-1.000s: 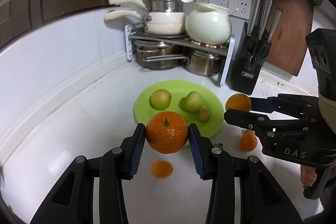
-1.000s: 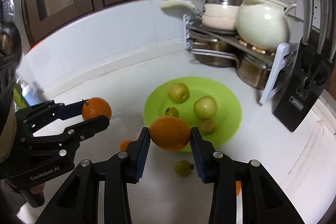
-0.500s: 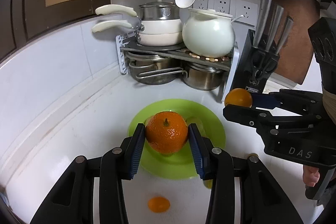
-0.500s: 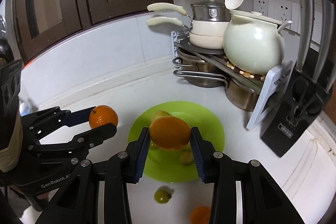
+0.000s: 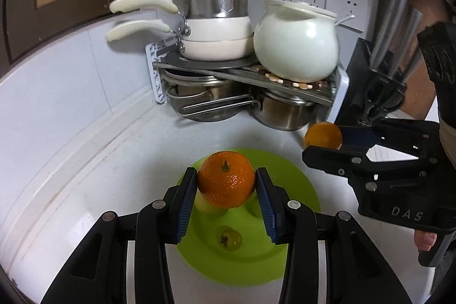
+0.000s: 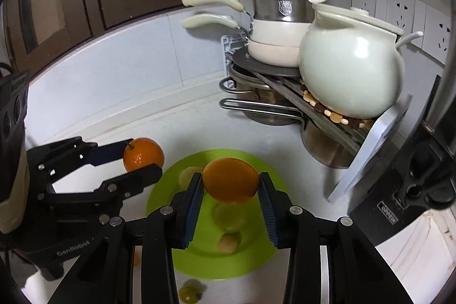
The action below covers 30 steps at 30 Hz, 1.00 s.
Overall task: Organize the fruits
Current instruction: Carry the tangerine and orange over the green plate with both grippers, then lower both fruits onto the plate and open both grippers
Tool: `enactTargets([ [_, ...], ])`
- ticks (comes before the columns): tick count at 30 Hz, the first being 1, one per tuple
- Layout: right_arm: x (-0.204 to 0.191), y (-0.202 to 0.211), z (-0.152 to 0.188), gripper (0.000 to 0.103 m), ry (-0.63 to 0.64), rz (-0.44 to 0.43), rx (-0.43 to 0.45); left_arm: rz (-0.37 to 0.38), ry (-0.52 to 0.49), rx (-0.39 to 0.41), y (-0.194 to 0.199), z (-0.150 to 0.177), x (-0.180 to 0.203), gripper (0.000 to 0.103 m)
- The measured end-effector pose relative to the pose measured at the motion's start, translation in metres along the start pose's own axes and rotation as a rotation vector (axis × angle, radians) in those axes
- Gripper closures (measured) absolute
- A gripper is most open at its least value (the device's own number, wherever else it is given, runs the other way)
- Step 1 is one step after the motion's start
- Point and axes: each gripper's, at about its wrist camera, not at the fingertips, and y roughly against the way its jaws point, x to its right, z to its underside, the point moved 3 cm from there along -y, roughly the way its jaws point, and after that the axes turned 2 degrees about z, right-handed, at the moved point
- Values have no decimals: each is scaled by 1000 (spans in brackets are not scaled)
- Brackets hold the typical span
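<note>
The mandarin (image 5: pixel 226 178) in the left gripper (image 5: pixel 226 183) is round and deep orange, with pebbled, glossy skin and a short dark stem stub pointing up from its crown. It sits squarely between the two blue ribbed pads (image 5: pixel 186 198), which press on its left and right flanks, so this gripper is clamped on the fruit, carrying it in the air above the far half of the green plate (image 5: pixel 296 247). The orange (image 6: pixel 230 180) in the right gripper (image 6: pixel 230 184) is smoother, a paler yellow-orange and somewhat flattened, wider than tall; its sides are pinched between that gripper's blue pads (image 6: pixel 268 207), so it too is firmly grasped, hanging over the middle of the same plate. Seen from the left wrist camera, the right gripper comes in from the right with its fruit out past the plate's right rim, toward the knife block (image 5: pixel 367 93). On the plate below the grippers lie blurred pale green fruits (image 6: pixel 229 214), a small brownish one (image 6: pixel 228 244) and a small dark green one (image 5: pixel 230 239) near the plate's centre. The plate rests on the white counter (image 5: pixel 114 155) in front of the corner pot rack (image 5: pixel 245 76). Another small green fruit (image 6: pixel 189 289) lies on the counter just off the plate's near edge.
</note>
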Motion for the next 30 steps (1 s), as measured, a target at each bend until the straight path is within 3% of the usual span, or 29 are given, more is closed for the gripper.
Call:
enactTargets([
  [16,30,-70,7,63,-42,-19,-130,29,-32,-148,-91,-13,4,61],
  [30,41,-89,11,63,-52,-38,-174,43,-49,-190,-114,-10,8,59],
])
